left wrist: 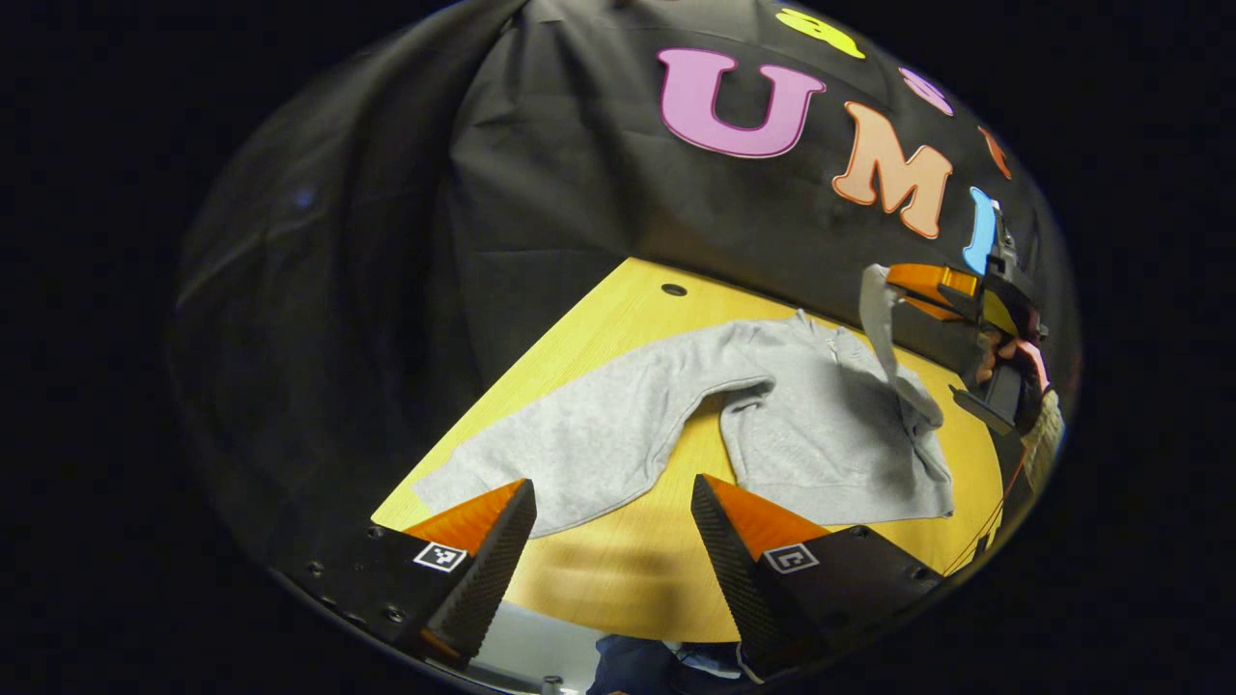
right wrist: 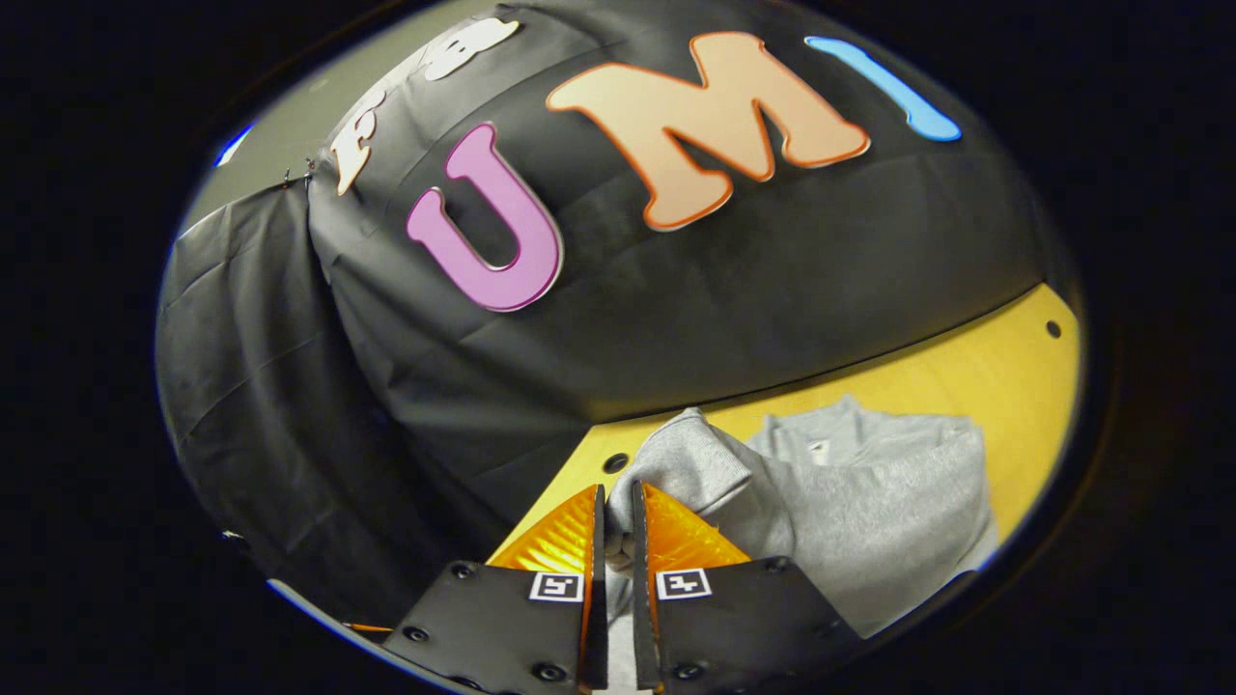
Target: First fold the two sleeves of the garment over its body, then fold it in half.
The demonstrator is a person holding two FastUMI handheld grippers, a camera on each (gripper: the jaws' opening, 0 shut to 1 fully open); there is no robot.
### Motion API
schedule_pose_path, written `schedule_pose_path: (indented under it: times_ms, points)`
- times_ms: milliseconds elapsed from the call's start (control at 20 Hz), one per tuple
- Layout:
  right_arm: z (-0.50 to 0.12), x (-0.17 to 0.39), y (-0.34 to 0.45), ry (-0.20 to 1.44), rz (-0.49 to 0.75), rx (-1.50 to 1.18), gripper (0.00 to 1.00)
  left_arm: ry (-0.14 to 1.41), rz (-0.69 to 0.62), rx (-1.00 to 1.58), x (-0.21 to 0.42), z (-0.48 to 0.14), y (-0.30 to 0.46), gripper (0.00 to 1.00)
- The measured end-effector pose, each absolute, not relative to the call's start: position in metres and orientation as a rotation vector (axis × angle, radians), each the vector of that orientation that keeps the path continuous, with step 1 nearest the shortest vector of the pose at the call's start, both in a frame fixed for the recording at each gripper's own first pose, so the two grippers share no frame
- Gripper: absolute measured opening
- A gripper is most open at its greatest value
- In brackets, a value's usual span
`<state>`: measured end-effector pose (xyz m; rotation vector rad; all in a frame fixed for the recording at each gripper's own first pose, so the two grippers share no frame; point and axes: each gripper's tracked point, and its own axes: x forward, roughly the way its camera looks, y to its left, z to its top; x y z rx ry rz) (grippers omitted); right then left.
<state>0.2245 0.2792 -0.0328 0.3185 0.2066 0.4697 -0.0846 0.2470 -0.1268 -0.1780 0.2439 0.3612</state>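
Right gripper (right wrist: pixel 615 541) nearly closed, pinching grey sleeve (right wrist: pixel 676 463) above sweatshirt (right wrist: pixel 869 512). Left gripper (left wrist: pixel 613 541) spread wide, empty, over table (left wrist: pixel 618 569).

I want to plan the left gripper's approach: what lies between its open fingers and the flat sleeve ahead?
Only bare table. In the left gripper view, the left gripper is open just short of the flat sleeve.

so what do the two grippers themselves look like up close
Each gripper, left gripper and right gripper, has two wedge-shaped fingers with ribbed inner faces on black bolted mounts, each mount bearing a small square black-and-white marker. In the left gripper view the right gripper's body looks black, held by a hand in a knitted cuff.
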Motion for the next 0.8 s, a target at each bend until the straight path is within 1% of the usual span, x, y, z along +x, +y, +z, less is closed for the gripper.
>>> schedule_pose_path:
  times_ms: [50, 250, 450, 500, 550, 650, 700, 750, 800]
  points:
    - [-0.043, 0.231, 0.296, 0.227, 0.499, 0.342, 0.13, 0.25, 0.374, -0.18, -0.087, -0.132, 0.251, 0.95]
    - [-0.097, 0.256, 0.331, 0.318, 0.516, 0.343, 0.13, 0.262, 0.427, -0.202, -0.092, -0.15, 0.276, 0.95]
    - [-0.129, 0.269, 0.345, 0.38, 0.485, 0.333, 0.13, 0.281, 0.478, -0.197, -0.083, -0.164, 0.307, 0.95]
    - [-0.13, 0.27, 0.347, 0.404, 0.48, 0.344, 0.19, 0.286, 0.486, -0.2, -0.082, -0.168, 0.314, 0.95]
    - [-0.129, 0.273, 0.35, 0.427, 0.473, 0.368, 0.19, 0.293, 0.491, -0.208, -0.078, -0.172, 0.32, 0.95]
    - [-0.132, 0.275, 0.353, 0.458, 0.48, 0.392, 0.38, 0.318, 0.496, -0.222, -0.071, -0.182, 0.328, 0.95]
    - [-0.133, 0.277, 0.354, 0.458, 0.477, 0.386, 0.36, 0.329, 0.499, -0.222, -0.069, -0.187, 0.331, 0.95]
    - [-0.138, 0.284, 0.363, 0.451, 0.487, 0.372, 0.54, 0.342, 0.505, -0.219, -0.069, -0.193, 0.336, 0.95]
    - [-0.139, 0.276, 0.358, 0.444, 0.49, 0.348, 0.72, 0.358, 0.512, -0.217, -0.067, -0.199, 0.339, 0.95]
